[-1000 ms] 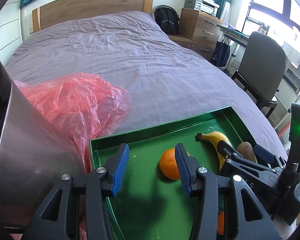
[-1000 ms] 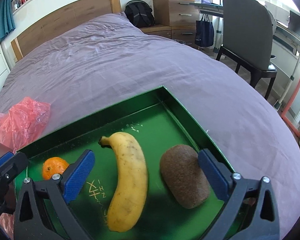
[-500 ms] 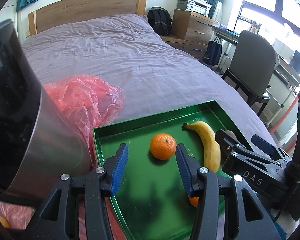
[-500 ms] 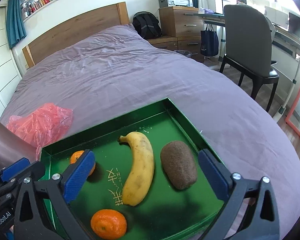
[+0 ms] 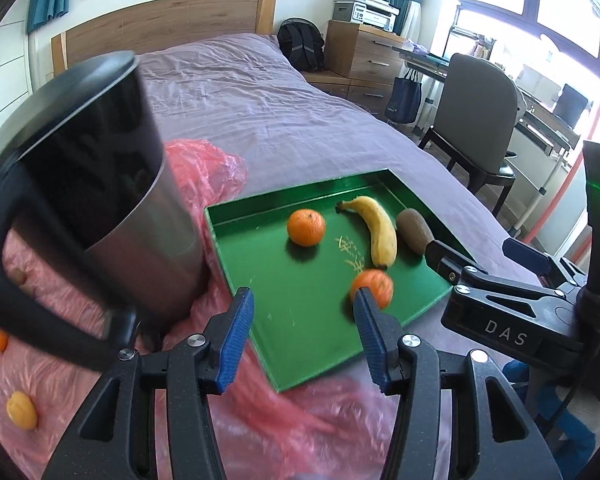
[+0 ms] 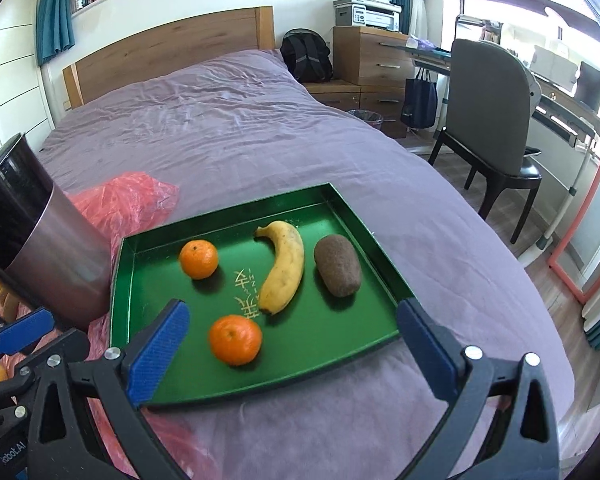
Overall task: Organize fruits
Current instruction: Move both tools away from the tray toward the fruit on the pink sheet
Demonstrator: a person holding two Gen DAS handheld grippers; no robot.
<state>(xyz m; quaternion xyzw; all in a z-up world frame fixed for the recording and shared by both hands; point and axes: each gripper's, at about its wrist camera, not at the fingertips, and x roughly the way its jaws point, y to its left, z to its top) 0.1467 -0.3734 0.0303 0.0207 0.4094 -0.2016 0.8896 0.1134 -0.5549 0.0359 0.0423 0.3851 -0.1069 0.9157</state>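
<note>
1. The left gripper (image 5: 302,336) is nearest in its own view, its blue fingers (image 5: 236,340) parted with nothing between them; they have just been opening wider. They hang above the near left edge of the green tray (image 5: 260,264) and the pink plastic bag (image 5: 300,420) under that corner.
2. The right gripper (image 6: 292,344) stands wide open and empty over the tray's (image 6: 320,372) near rim, one finger (image 6: 158,352) at the near left part of the tray, the other at its near right corner.
3. The near orange (image 6: 235,339) lies on the tray floor between the right gripper's fingers, closer to the left one, with no pad touching it. In the left wrist view this near orange (image 5: 374,286) sits just beyond the tip of the right-hand finger.
4. Beyond it lie the far orange (image 6: 198,259) on the left, the banana (image 6: 283,270) in the middle and the brown kiwi (image 6: 337,265) on the right, side by side and apart from each other.
5. Left of the tray stands a tall metal bin (image 5: 112,184) with a dark inside, resting on the pink bag.
6. Small orange fruits (image 5: 20,410) lie on the bag at the near left, beyond the bin from the tray.
7. The tray sits on the purple bed (image 6: 228,120), whose wooden headboard (image 6: 168,48) is at the far end.
8. To the far right are a chair (image 6: 488,120) and a wooden dresser (image 6: 364,56).
</note>
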